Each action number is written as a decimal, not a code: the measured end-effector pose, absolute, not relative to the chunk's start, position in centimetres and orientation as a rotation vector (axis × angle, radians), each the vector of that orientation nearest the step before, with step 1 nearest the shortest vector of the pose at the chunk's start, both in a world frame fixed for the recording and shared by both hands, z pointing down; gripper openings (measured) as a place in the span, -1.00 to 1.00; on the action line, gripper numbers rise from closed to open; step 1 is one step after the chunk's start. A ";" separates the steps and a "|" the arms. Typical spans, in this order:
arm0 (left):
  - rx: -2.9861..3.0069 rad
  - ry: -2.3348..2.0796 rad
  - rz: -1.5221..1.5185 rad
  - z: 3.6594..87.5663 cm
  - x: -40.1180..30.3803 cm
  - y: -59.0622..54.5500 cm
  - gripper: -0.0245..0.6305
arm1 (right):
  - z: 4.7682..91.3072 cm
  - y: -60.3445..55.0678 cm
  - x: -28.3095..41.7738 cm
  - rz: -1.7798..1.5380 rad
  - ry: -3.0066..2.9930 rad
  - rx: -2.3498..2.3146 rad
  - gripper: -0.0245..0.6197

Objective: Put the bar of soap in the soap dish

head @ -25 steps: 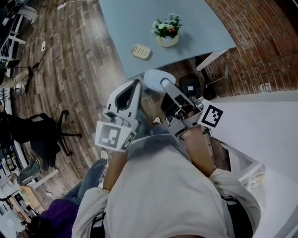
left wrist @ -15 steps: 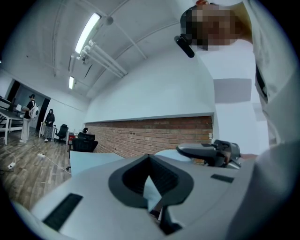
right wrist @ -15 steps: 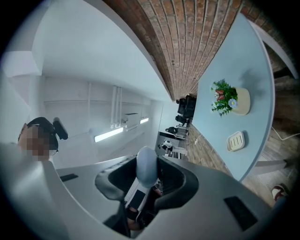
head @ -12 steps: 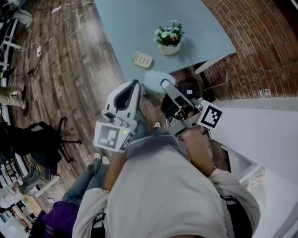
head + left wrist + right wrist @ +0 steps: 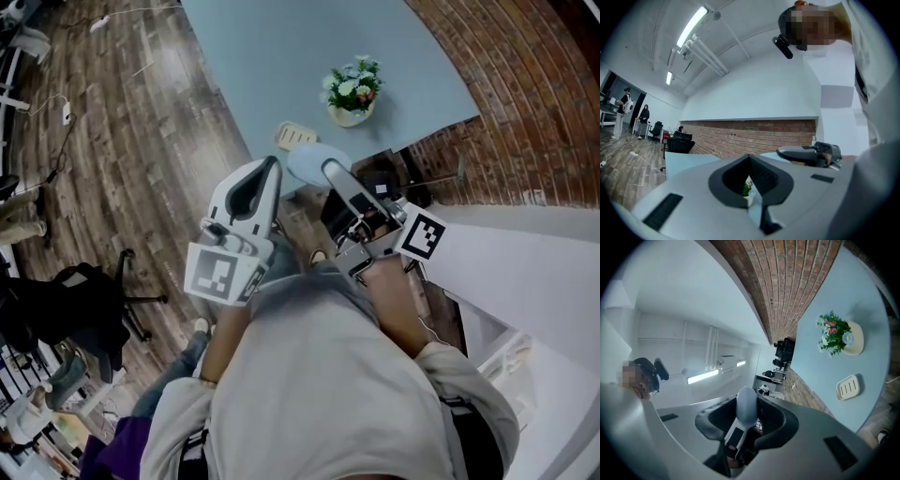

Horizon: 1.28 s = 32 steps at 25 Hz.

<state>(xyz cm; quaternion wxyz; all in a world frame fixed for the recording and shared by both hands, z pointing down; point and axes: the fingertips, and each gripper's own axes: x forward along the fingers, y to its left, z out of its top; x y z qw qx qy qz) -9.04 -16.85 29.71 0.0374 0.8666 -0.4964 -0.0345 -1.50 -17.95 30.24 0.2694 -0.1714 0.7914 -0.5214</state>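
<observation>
Right tongs (image 5: 330, 171) clamped on smooth, oval, pale-blue soap (image 5: 746, 408); left tongs (image 5: 273, 167) pressed together, empty; ribbed cream soap dish (image 5: 847, 387) on matte table (image 5: 281, 56).

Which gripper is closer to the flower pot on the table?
Right. The right gripper, holding the bar of soap, sits nearly straight before the flower pot; the left gripper is farther off to its left.

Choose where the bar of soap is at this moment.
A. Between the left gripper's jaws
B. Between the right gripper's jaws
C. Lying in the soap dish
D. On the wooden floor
B: the right gripper view shows the pale blue bar of soap clamped between the jaws of the right gripper, while the soap dish lies empty beyond it.
</observation>
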 end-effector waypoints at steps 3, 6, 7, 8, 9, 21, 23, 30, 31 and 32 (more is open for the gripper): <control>2.690 -1.482 -0.118 29.4 -10.3 -18.2 -0.92 | 30.2 -18.9 -2.8 -1.394 2.120 -0.497 -0.49; 2.711 -1.447 -0.131 29.2 -11.3 -19.3 -0.92 | 29.9 -19.8 -3.8 -1.374 2.111 -0.522 -0.50; 2.717 -1.437 -0.134 29.1 -11.7 -19.6 -0.92 | 29.8 -20.1 -4.2 -1.366 2.108 -0.528 -0.50; 2.724 -1.426 -0.137 29.1 -12.1 -19.8 -0.92 | 29.8 -20.3 -4.5 -1.359 2.104 -0.534 -0.50; 2.732 -1.416 -0.141 29.0 -12.4 -20.1 -0.92 | 29.7 -20.5 -4.9 -1.351 2.101 -0.540 -0.49; 2.761 -1.351 -0.141 29.0 -15.1 -22.2 -0.92 | 29.6 -22.6 -7.4 -1.315 2.078 -0.569 -0.49; 2.761 -1.343 -0.139 29.3 -15.2 -22.6 -0.92 | 29.8 -23.0 -7.5 -1.316 2.074 -0.573 -0.50; 2.753 -1.318 -0.115 30.3 -15.0 -24.0 -0.92 | 30.9 -24.3 -7.4 -1.342 2.060 -0.581 -0.50; 2.752 -1.316 -0.111 30.5 -14.9 -24.2 -0.92 | 31.0 -24.5 -7.3 -1.345 2.058 -0.579 -0.50; 2.750 -1.317 -0.107 30.7 -14.9 -24.3 -0.92 | 31.2 -24.7 -7.2 -1.347 2.055 -0.578 -0.49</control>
